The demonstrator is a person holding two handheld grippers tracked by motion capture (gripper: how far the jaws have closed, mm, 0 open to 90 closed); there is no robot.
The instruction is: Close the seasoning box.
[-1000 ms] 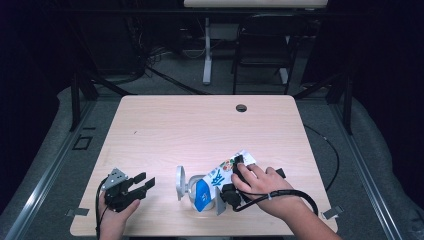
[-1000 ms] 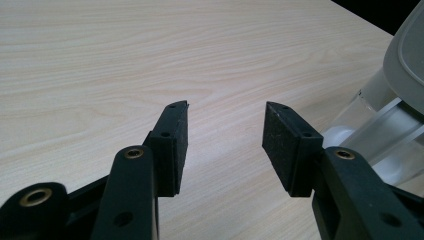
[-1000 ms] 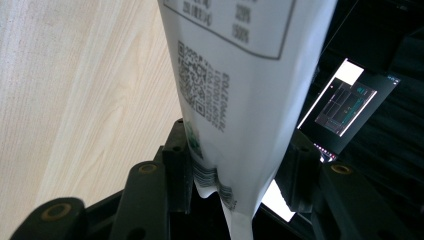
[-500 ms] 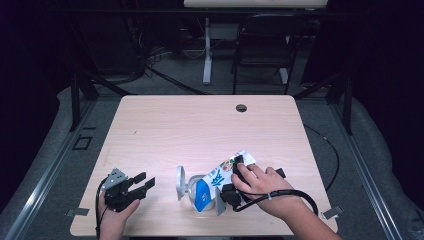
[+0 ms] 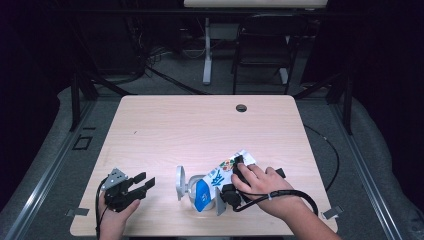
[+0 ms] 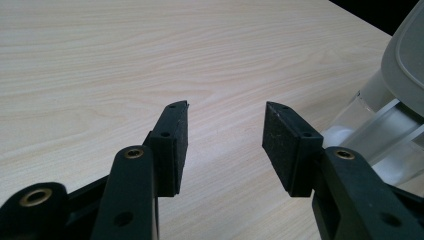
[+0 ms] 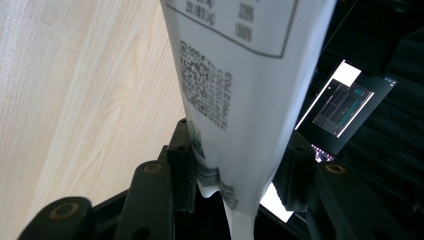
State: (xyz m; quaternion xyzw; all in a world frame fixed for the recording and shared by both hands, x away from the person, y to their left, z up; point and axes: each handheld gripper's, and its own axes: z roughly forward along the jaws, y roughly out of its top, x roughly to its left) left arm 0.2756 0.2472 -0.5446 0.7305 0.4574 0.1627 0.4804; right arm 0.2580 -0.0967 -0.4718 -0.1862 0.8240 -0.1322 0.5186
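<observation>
Pouch [image 5: 220, 177]: white printed packet with a blue patch, near the front edge of the worktop, tilted over the mouth of a clear container.
Pouch long axis: runs from upper right, where it is held, down to lower left, where its blue end meets the container.
Pouch print: in the right gripper view, a QR code and barcode on the white film [image 7: 235, 95].
Right tool [image 5: 235, 186]: closed on the pouch; the right gripper view shows both black pads pressed to the film from either side, near its crimped end.
Right hand [image 5: 262, 187]: wrapped over the tool, just right of the container.
Container [image 5: 192, 187]: clear jar standing directly under the pouch's low end, touching it as far as can be told.
Lid [image 5: 179, 182]: grey, hinged up on the container's left side; its edge also appears at the right of the left gripper view [image 6: 405, 55].
Left tool [image 5: 134, 185]: open and empty, jaws spread over bare wood, pointing right toward the container.
Key relation: the container lies to the right of the left tool, near but apart; the right tool is the nearer one and already holds the pouch above it.
Judged step: emptying the pouch into the container, with the left tool free to steady the jar or lid.
Worktop [image 5: 200, 125]: pale wood, with a small round hole [image 5: 241, 107] near the far edge.
</observation>
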